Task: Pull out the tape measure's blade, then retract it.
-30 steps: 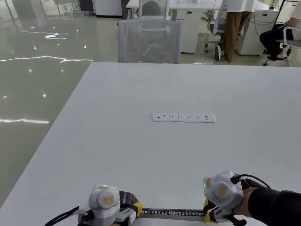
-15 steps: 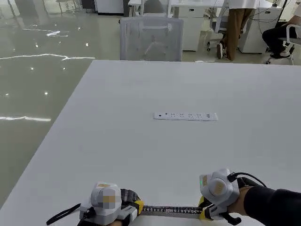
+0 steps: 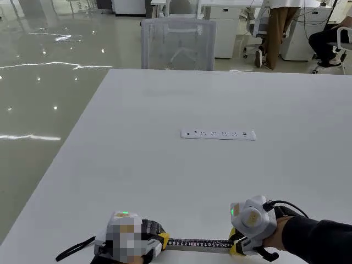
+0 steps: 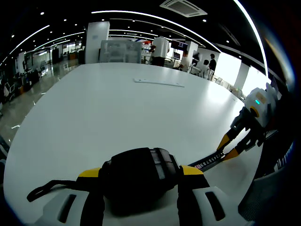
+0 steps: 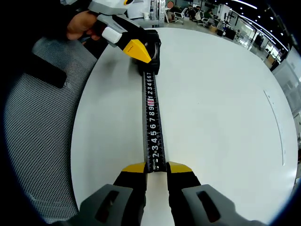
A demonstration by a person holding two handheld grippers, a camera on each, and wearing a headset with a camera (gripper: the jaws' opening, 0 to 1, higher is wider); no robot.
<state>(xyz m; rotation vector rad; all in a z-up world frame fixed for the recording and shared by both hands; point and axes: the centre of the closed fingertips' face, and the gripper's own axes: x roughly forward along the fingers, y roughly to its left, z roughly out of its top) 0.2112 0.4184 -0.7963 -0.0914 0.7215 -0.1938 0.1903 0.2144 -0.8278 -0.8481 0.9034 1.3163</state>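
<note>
Firmly, left gripper (image 4: 141, 172) clamps the hard case (image 5: 151, 47); right gripper (image 5: 155, 168) pinches the thin, likely springy blade (image 5: 151, 117) by its tip.

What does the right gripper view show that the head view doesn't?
The right gripper view gives readable numbers on the blade, its tip pinched by the right gripper, and a grey mesh seat beside the table. The head view gives a chair at the table's far edge and shiny floor. Both show the black case, the blade and the white table.
</note>
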